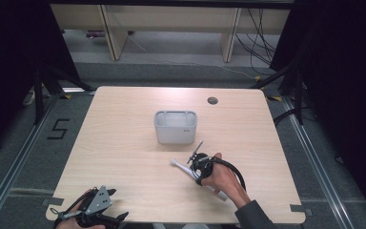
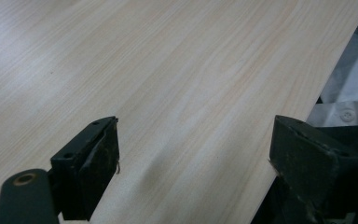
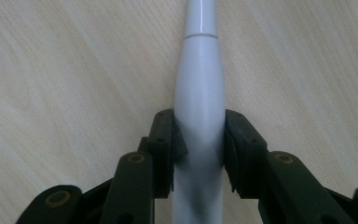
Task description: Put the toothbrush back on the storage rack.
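Right tool [image 3: 199, 140] is clamped on the white handle [image 3: 199, 93], pads pressing both its sides; the handle lies flat on the tabletop [image 1: 124, 143], just in front of the grey bin [image 1: 175, 128], probably a toothbrush, though its head is too small to tell. Left tool [image 2: 193, 154] rests at the near left edge, jaws apart over bare wood.

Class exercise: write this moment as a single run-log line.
right gripper: shut on white electric toothbrush | toothbrush: lying on table | grey bin: upright beyond it | left gripper: open, idle at near edge
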Motion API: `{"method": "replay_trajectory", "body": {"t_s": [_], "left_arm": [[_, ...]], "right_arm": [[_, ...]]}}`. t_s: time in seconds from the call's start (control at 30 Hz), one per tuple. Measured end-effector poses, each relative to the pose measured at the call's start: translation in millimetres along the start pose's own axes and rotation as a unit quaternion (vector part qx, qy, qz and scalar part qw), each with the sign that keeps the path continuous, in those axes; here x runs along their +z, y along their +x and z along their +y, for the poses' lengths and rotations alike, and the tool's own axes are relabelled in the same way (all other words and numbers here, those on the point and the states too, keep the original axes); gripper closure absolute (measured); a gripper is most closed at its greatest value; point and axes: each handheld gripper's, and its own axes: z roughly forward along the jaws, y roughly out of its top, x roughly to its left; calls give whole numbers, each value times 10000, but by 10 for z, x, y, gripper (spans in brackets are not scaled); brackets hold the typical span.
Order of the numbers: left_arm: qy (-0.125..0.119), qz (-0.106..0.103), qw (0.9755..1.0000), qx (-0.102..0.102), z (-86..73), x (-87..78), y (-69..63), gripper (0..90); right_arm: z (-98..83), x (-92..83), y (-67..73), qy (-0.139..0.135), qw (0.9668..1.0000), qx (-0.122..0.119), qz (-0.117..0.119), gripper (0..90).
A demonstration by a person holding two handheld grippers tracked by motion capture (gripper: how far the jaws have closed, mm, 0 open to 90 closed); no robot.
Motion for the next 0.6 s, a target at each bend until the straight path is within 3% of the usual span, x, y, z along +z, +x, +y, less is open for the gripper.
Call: {"method": "replay_trajectory", "body": {"t_s": [0.1, 0.13, 0.23, 0.3, 0.4, 0.47, 0.6], "left_arm": [[55, 24, 10000, 20, -2, 0, 8, 157], [172, -54, 9998, 50, 10, -20, 17, 157], [118, -110, 9999, 26, 7, -15, 9, 157], [58, 38, 10000, 22, -2, 0, 7, 156], [9, 11, 10000, -29, -4, 5, -12, 157], [59, 17, 10000, 45, -4, 3, 0, 156], [33, 22, 10000, 7, -4, 5, -6, 156]], "right_arm": [[14, 1, -6, 30, 10000, -95, -3, 662], [46, 2, -12, 136, 9998, -108, 1, 662], [67, 7, -9, 213, 9997, -137, 24, 663], [80, 14, -18, 246, 9995, -179, 19, 662], [122, 12, -13, 395, 9991, -172, 35, 663], [126, 13, -10, 409, 9990, -167, 44, 663], [161, 20, -21, 513, 9982, -302, 54, 663]]}}
